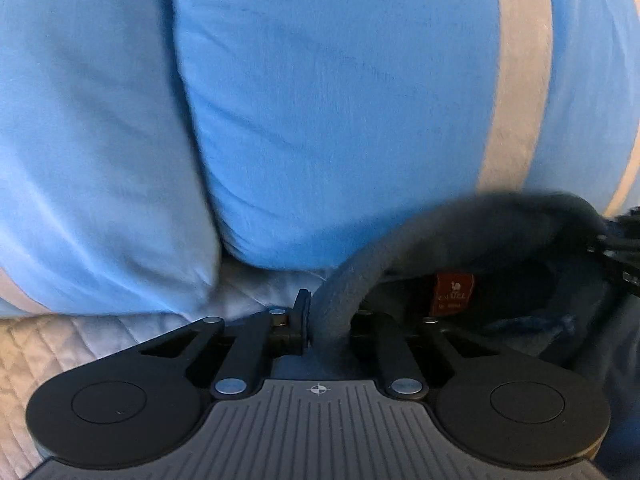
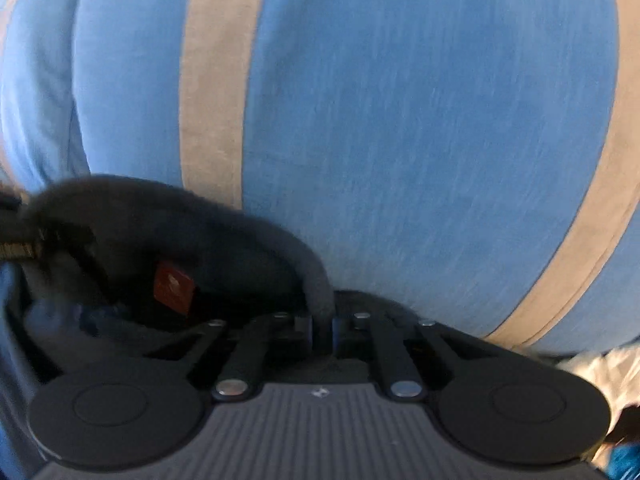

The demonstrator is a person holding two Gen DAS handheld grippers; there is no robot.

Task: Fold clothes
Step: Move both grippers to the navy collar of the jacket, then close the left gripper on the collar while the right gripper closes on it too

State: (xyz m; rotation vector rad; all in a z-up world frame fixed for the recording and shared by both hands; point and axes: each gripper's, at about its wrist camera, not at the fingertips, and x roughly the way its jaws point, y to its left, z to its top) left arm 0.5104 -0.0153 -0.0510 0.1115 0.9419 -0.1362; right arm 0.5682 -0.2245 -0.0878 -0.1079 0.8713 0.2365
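Observation:
A dark navy garment with a grey ribbed collar (image 1: 400,240) and a red-brown neck label (image 1: 454,294) hangs between both grippers. My left gripper (image 1: 320,320) is shut on the collar's left end. In the right wrist view the same collar (image 2: 240,220) curves down into my right gripper (image 2: 321,326), which is shut on its right end; the label (image 2: 173,288) shows to the left. The other gripper's black fingers (image 1: 620,248) reach in at the right edge of the left wrist view. Most of the garment hangs below, hidden by the gripper bodies.
Blue pillows with pale stripes (image 1: 340,120) (image 2: 400,140) fill the background close ahead of both grippers. A white quilted bed cover (image 1: 60,344) lies beneath at the lower left, and a bit of it (image 2: 600,368) shows at the lower right.

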